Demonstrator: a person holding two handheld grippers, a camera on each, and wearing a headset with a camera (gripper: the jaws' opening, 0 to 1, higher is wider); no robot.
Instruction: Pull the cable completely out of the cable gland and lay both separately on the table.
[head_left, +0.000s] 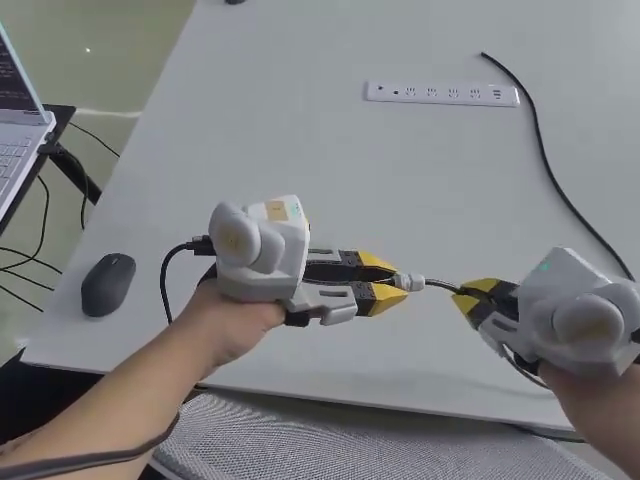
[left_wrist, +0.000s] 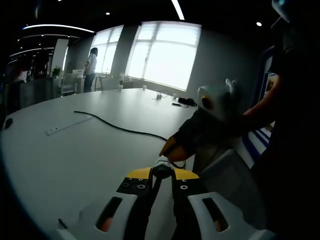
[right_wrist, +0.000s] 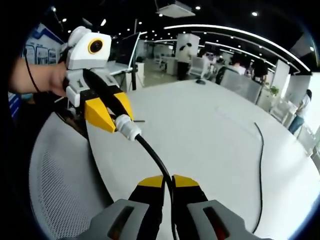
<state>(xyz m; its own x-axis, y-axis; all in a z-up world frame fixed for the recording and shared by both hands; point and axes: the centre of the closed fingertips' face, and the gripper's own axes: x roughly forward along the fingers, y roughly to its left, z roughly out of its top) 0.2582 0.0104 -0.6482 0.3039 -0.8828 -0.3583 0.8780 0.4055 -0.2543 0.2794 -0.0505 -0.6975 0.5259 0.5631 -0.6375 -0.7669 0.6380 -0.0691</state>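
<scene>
1. The left tool (head_left: 388, 284) was fully closed on the white cable gland (head_left: 410, 283). In the left gripper view its yellow-tipped jaws pinched the cable gland (left_wrist: 162, 168) between them.
2. The right tool (head_left: 468, 298) was closed on the black cable (head_left: 440, 287), near the cable gland and at 3 o'clock from it in the head view.
3. In the right gripper view the cable (right_wrist: 152, 152) came out between the closed jaws. It ran toward 11 o'clock and into the cable gland (right_wrist: 127, 127), so the two parts were not separated.
4. Both parts hung in the air between the two tools, over the near edge of the table (head_left: 300, 150), and neither lay on it.
5. A white power strip (head_left: 442, 94) lay on the table at 12 o'clock from the tools. A loose black cord (head_left: 545, 150) ran beside it toward 4 o'clock.
6. A dark mouse (head_left: 107, 283) lay at 9 o'clock from the left tool, near the table corner.
</scene>
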